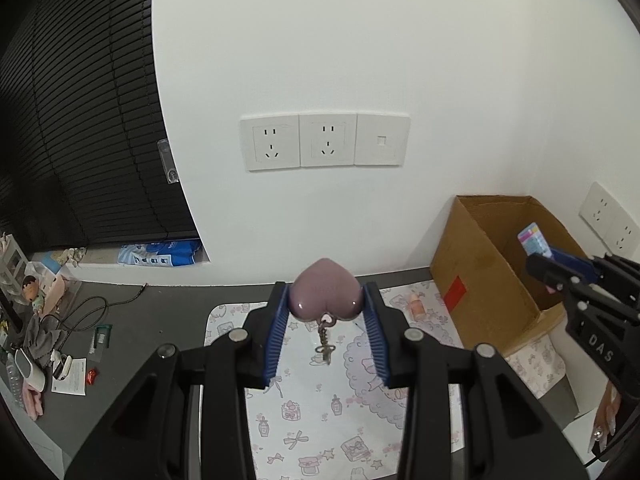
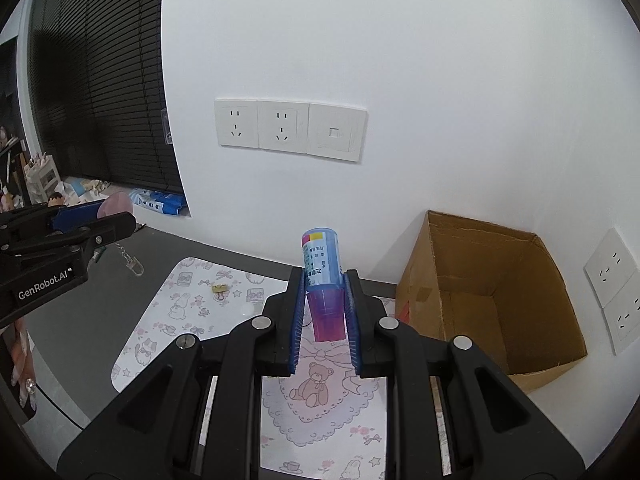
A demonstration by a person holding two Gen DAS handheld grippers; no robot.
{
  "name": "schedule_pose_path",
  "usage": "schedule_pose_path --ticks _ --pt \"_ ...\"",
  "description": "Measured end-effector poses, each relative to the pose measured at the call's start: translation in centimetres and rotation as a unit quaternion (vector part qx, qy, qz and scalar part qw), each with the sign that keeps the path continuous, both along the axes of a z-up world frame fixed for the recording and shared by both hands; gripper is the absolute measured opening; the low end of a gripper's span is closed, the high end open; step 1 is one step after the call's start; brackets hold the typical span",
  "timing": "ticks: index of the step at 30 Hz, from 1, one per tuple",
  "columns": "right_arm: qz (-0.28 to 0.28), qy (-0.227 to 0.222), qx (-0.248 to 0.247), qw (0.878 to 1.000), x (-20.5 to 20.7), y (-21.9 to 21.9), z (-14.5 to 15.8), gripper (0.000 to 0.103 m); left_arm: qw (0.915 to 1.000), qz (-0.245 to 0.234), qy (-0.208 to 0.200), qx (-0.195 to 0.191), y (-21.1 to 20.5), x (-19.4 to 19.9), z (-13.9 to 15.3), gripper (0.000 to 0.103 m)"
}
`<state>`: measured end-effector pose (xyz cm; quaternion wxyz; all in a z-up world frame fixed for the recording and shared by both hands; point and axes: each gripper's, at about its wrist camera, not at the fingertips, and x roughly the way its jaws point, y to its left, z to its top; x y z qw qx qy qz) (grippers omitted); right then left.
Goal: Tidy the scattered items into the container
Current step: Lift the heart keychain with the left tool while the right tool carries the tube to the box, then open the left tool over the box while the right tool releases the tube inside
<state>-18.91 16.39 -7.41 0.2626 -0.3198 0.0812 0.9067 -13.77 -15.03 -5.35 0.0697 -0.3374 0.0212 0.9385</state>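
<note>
My left gripper (image 1: 326, 298) is shut on a mauve heart-shaped keychain (image 1: 326, 294), held above the patterned mat (image 1: 320, 412); its chain and clasp (image 1: 325, 344) hang below. My right gripper (image 2: 323, 280) is shut on a purple bottle with a printed label (image 2: 322, 280), held above the mat (image 2: 320, 412) left of the open cardboard box (image 2: 480, 300). In the left wrist view the right gripper (image 1: 548, 268) holds the bottle (image 1: 534, 240) over the box (image 1: 492, 264). In the right wrist view the left gripper (image 2: 100, 216) sits far left with the heart (image 2: 116, 204).
A small pink bottle (image 1: 418, 305) lies on the mat near the box. A gold binder clip (image 2: 219, 289) lies on the mat's far left. Wall sockets (image 1: 324, 140) are ahead. Cables and clutter (image 1: 48, 340) fill the left desk side by dark blinds (image 1: 80, 120).
</note>
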Motion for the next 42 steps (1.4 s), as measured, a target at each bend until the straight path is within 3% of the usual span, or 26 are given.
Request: schedule_pose_path --ticks 14,31,42 --pt "-0.015 -0.003 -0.007 1.000 1.7 4.5 -1.0 0.020 0.9997 -0.018 -0.009 -0.011 5.5 -2.4 -0.2 0.037" --pt "-0.095 -0.024 -0.027 0.995 8.4 14.4 -3.5 0.020 0.9938 -0.103 -0.033 -0.027 19.3 -6.9 -2.4 0.037" --pt "-0.150 -0.044 -0.031 0.987 13.0 20.9 -4.9 0.020 0.9902 -0.129 -0.050 -0.017 27.1 -10.2 -3.5 0.037"
